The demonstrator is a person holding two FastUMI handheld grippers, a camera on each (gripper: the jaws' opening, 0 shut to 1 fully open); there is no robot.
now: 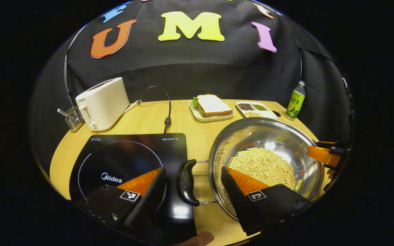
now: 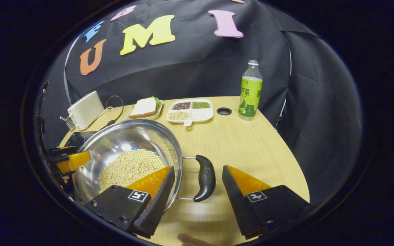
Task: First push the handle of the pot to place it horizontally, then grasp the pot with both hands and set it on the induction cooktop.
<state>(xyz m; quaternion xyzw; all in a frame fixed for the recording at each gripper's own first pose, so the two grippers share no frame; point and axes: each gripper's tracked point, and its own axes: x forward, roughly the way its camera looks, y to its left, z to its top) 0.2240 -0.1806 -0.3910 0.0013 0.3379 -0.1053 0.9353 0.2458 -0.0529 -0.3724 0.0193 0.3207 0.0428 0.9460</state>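
Note:
A steel pot [image 1: 251, 131] with soybeans [image 1: 262, 164] in it sits on the wooden table, just right of the black induction cooktop [image 1: 125, 160]. My left gripper [image 1: 193, 169] is open, its fingers straddling the pot's near black handle [image 1: 186, 182] without pressing it. In the right gripper view the pot [image 2: 121, 136] is at the left, and my right gripper [image 2: 198, 168] is open around the opposite black handle [image 2: 205, 177]. Each gripper also appears across the pot in the other's view: the right gripper [image 1: 323, 154] and the left gripper [image 2: 67, 160].
At the back of the table stand a white toaster [image 1: 103, 102], a small wire rack [image 1: 72, 118], a sandwich on a plate [image 1: 212, 107], a divided tray of grains [image 1: 255, 109] and a green bottle [image 2: 250, 92]. A bottle cap [image 2: 224, 111] lies near the bottle.

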